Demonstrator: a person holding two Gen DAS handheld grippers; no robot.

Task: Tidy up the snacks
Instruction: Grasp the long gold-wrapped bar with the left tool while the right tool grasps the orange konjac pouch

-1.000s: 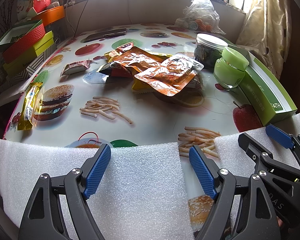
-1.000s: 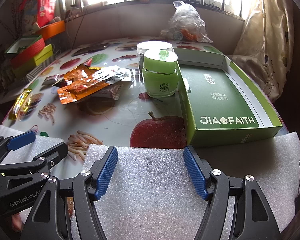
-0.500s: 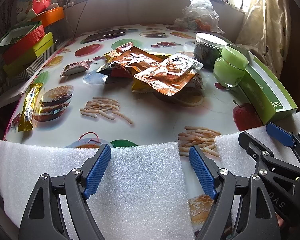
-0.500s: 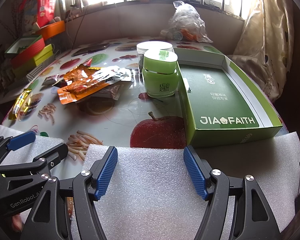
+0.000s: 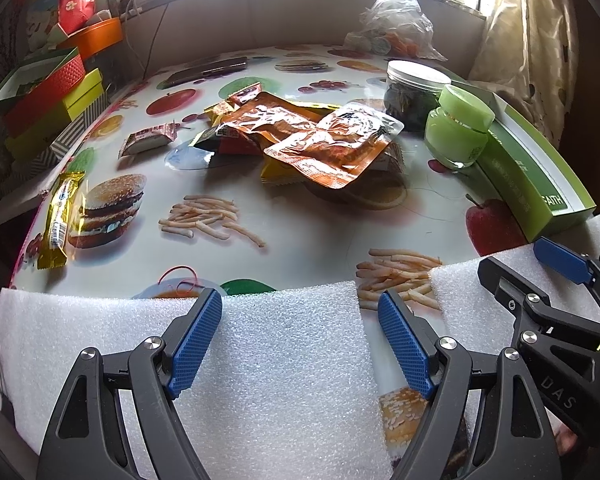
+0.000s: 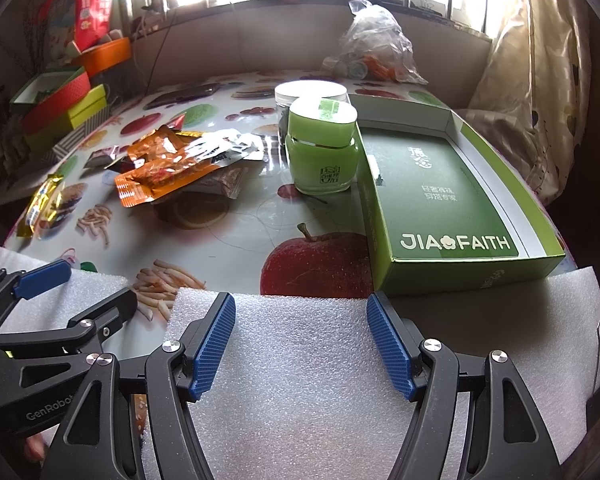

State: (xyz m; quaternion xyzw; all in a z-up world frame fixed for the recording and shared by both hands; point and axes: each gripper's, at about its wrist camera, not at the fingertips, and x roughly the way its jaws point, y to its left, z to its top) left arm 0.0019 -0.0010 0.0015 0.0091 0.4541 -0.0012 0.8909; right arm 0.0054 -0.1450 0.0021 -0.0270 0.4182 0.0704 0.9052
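A heap of orange snack packets (image 5: 320, 140) (image 6: 168, 168) lies mid-table on the food-print cloth. Left of it lie a small reddish wrapper (image 5: 148, 140) and a gold bar wrapper (image 5: 58, 220) (image 6: 40, 204). An open green box (image 6: 452, 196) (image 5: 528, 176) stands at the right, with a green jar (image 6: 322, 152) (image 5: 458, 132) and a white-lidded clear jar (image 5: 412, 92) beside it. My left gripper (image 5: 300, 344) is open over a white foam sheet (image 5: 284, 380) at the near edge. My right gripper (image 6: 302, 344) is open over another foam sheet (image 6: 300, 392), and holds nothing.
Stacked red, yellow and striped boxes (image 5: 48, 100) line the left edge, with an orange bin (image 5: 100, 36) behind. A clear plastic bag (image 5: 396, 24) of items sits at the far wall. A dark flat object (image 5: 208, 70) lies at the back. A curtain (image 6: 540, 100) hangs right.
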